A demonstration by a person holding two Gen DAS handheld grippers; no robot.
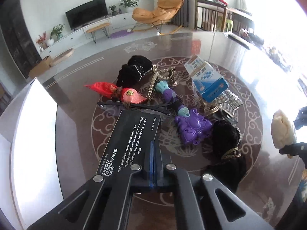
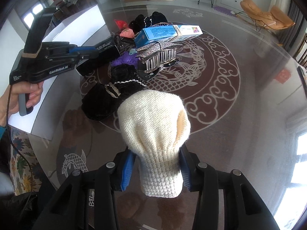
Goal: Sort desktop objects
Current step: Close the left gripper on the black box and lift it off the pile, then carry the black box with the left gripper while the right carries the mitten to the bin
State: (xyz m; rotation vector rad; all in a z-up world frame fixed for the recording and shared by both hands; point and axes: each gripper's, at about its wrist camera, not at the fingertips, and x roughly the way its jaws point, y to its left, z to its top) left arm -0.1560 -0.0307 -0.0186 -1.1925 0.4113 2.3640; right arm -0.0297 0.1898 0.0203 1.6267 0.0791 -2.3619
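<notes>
Two things are in your grippers. Your right gripper [image 2: 156, 164] is clenched on the cream knitted sock [image 2: 155, 132], both blue pads pressing its narrow ribbed part, and the sock is lifted above the glass table [image 2: 239, 126]. Your left gripper [image 1: 153, 153] has its jaws fully together, and the black box [image 1: 130, 138] with white print lies against the left side of its fingers; in the right wrist view the box seems carried at the tip, but the exact hold I cannot tell. The pile remains in the table's middle: a purple toy [image 1: 191, 126], a blue carton [image 1: 209, 80], a silver hair claw [image 2: 159, 59], black velvet scrunchies [image 2: 107, 95] and a red pouch [image 1: 107, 90]. A white board [image 2: 63, 44] stands at the table's left edge.
</notes>
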